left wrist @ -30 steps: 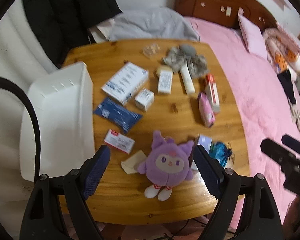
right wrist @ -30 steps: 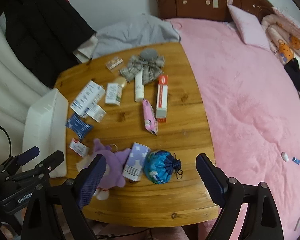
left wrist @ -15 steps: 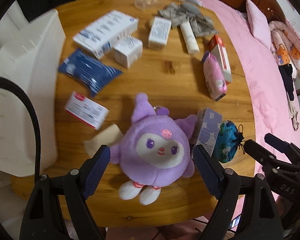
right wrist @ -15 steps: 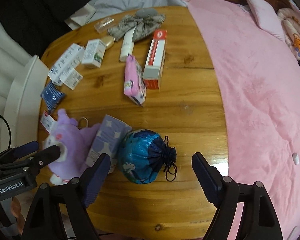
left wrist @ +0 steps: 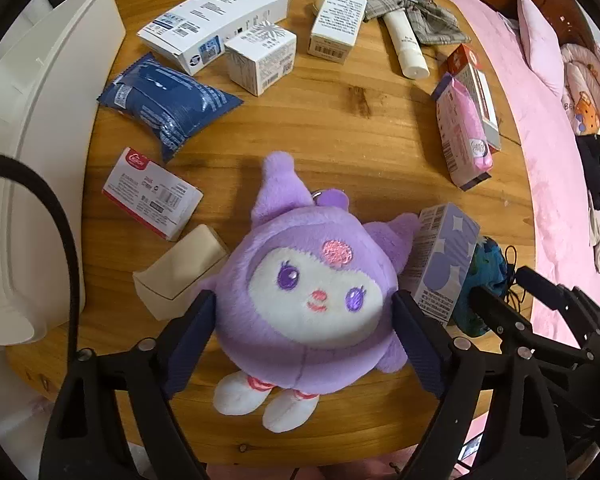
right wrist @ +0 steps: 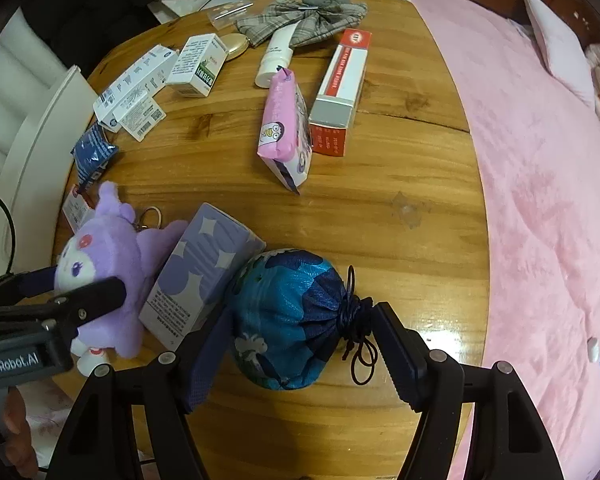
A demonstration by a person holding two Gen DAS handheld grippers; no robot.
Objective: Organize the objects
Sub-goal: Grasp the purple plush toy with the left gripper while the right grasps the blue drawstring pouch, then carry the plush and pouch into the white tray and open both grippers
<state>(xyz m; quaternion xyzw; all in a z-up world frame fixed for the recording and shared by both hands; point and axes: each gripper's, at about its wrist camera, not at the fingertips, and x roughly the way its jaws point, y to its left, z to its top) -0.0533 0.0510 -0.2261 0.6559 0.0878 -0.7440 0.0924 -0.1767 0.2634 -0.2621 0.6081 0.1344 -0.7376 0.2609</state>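
Note:
A purple plush toy (left wrist: pixel 308 300) lies on the round wooden table (left wrist: pixel 340 128), near its front edge. My left gripper (left wrist: pixel 304 344) is open, its fingers on either side of the toy's body. A blue drawstring pouch (right wrist: pixel 288 316) lies to the right of it. My right gripper (right wrist: pixel 300 356) is open around the pouch. A lilac box (right wrist: pixel 200 276) lies between the toy (right wrist: pixel 100 264) and the pouch and also shows in the left wrist view (left wrist: pixel 444 260).
A white bin (left wrist: pixel 28 152) stands at the table's left edge. Several boxes, a blue packet (left wrist: pixel 168 104), a pink tissue pack (right wrist: pixel 284 124), a red box (right wrist: pixel 340 88), a tube and a plaid bow (right wrist: pixel 304 20) lie farther back. A pink bed (right wrist: pixel 540 160) borders the right.
Both grippers have moved down and forward. The left one now straddles the plush toy and the right one straddles the blue pouch. Both stay open.

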